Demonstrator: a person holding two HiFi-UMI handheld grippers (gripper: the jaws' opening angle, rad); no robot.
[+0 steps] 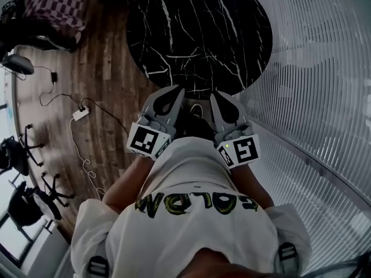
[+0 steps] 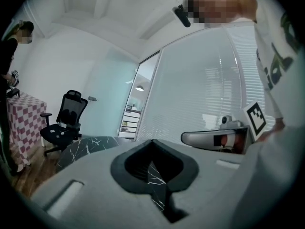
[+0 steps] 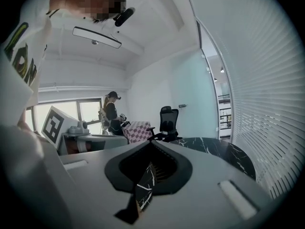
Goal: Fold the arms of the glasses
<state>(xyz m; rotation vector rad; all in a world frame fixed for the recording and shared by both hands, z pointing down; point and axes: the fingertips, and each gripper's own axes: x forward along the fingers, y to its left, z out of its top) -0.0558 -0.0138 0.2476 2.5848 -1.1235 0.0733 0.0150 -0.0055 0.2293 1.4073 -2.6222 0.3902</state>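
Holding left gripper (image 1: 172, 92) and right gripper (image 1: 222, 99) close to the chest, both pressed together and empty, probably readied for a start. Pointing over near edge of table (image 1: 197, 33). Finding no glasses in any view; folding not yet begun.

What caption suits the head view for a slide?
Left gripper and right gripper, both shut and empty, held at the edge of a round black marble table.
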